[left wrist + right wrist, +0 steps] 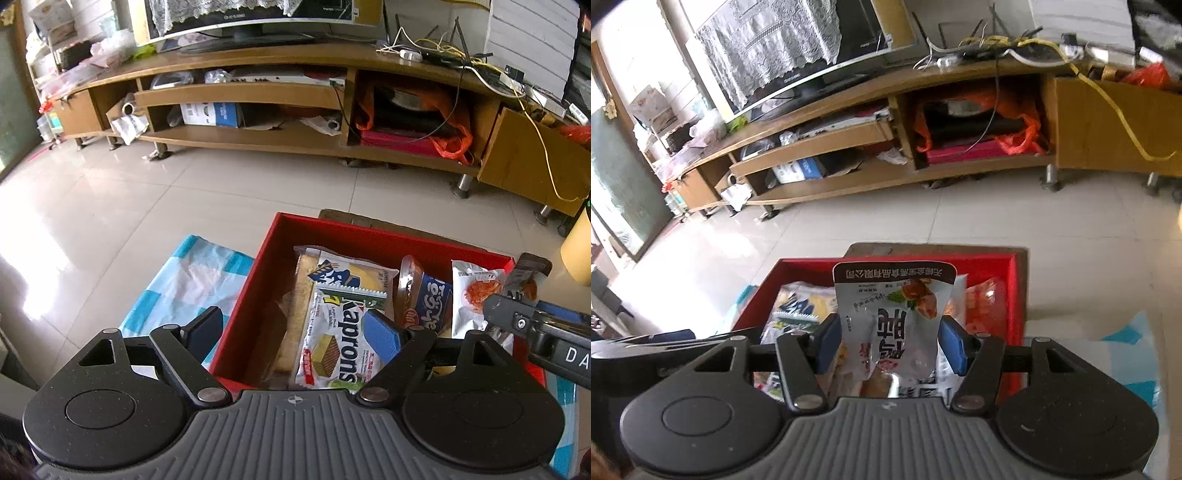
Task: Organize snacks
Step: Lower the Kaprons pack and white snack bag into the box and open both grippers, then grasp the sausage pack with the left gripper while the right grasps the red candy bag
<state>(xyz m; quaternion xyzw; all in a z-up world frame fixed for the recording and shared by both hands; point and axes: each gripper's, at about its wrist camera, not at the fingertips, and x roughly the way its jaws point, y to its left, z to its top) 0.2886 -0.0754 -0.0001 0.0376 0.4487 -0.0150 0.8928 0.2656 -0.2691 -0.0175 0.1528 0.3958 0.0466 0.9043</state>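
step: I'm dropping a snack pouch point(890, 325) into the red box point(1015, 295) | right gripper point(888, 345) pinching pouch, left gripper point(295, 328) spread, empty | next: lower, let go.

- A wooden TV stand point(258, 55) lines the far wall.
- A lace-draped television point(798, 55) sits on top.
- Tangled cables point(443, 51) crowd its right end.
- An orange plastic bag point(454, 136) fills one compartment.

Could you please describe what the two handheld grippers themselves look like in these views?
Both are alike: the left gripper and right gripper each have a ribbed grey body, black linkage arms with silver pivot pins and triangular cut-outs, round black discs at either side, and blue rectangular pads. White letters mark the right gripper's side in the left view. No cables or sleeves show.
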